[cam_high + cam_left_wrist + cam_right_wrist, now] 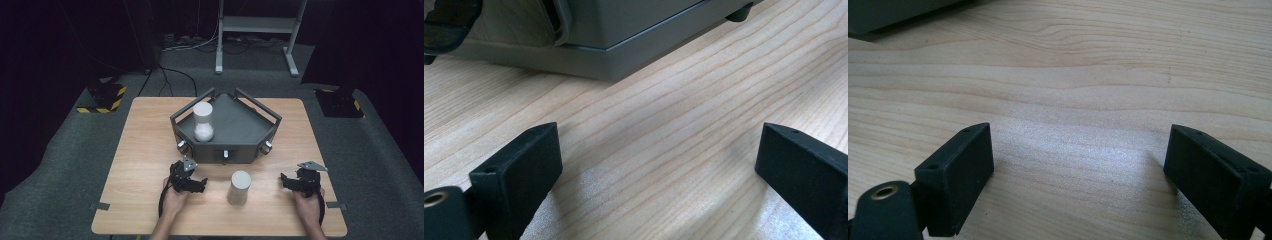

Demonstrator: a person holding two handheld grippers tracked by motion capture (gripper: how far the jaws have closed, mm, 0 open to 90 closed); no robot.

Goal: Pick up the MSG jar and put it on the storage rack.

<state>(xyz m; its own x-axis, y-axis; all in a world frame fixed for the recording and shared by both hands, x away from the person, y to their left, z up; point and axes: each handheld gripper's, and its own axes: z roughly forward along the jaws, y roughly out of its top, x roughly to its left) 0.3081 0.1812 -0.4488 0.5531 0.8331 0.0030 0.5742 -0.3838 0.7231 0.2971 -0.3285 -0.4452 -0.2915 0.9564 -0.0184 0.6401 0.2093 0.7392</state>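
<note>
The counter (150, 150) was pale wood with plain straight grain. At its middle stood a dark grey angular tray (240, 127) with raised rails; an hourglass-shaped white vessel (203, 121) stood upright in its left part. A plain off-white cylinder (239, 187) stood upright on the counter, in front of the tray and between the two tools. The left tool (197, 186) rested low near the tray's front, its blocky matt black jaws wide apart, holding nothing. The right tool (287, 181) lay likewise, jaws spread, empty, well apart from the cylinder.
</note>
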